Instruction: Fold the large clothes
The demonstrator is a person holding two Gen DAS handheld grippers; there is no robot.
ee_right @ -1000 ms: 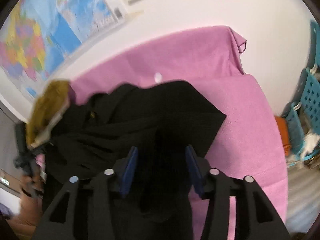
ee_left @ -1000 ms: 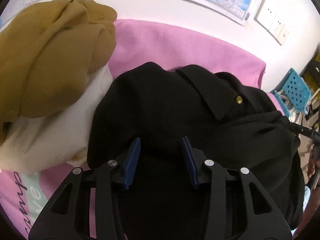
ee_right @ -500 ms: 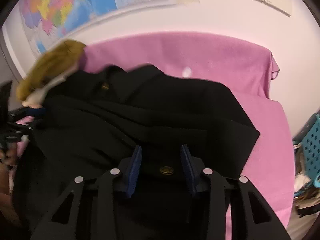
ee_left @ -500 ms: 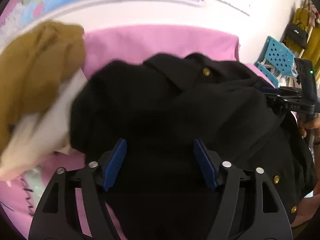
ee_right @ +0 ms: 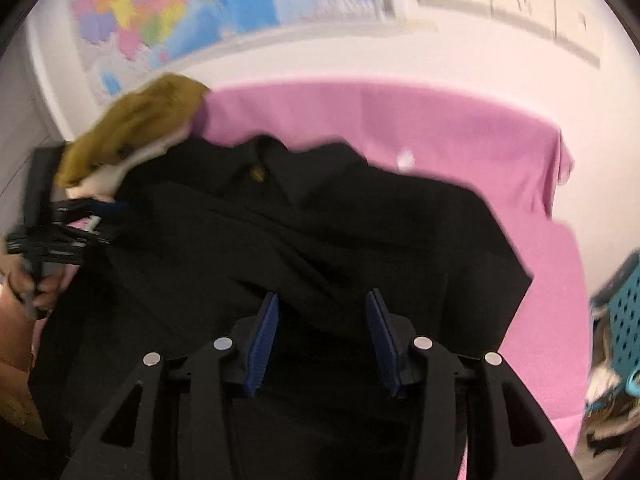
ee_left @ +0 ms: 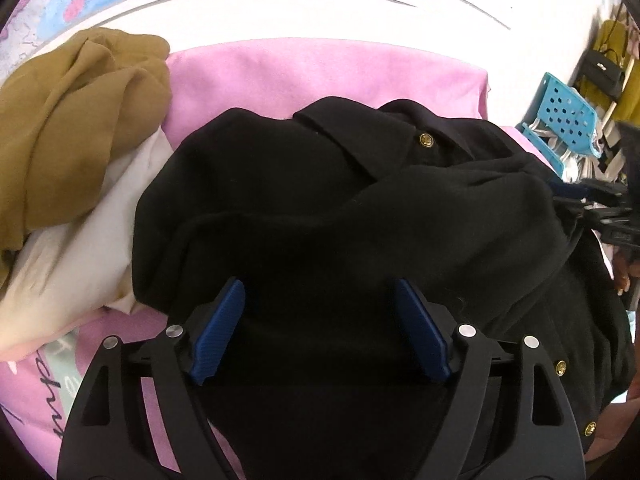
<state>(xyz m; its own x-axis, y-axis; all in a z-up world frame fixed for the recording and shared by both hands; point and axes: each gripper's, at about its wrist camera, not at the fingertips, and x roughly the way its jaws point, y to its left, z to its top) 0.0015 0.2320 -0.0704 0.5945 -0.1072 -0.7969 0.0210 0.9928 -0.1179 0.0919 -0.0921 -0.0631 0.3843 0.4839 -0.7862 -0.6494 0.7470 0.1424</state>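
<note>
Lying bunched on the pink-covered bench, the black coat has its collar and a gold button turned up toward the wall, with one sleeve drawn across the front. A second ago the left gripper had its jaws much nearer together over the cloth; now they stand wide and are opening further, the blue pads clear of the fabric below, so the left side has been let go and lies where it was laid. The right gripper is about half open and widening slightly; coat shows between its pads, but whether they pinch it cannot be told. That suggests one fold just set down, with more folding to follow. A mustard garment on a white one crowds the coat's left edge, leaving little room there. A blue crate stands off the bench's far right.
</note>
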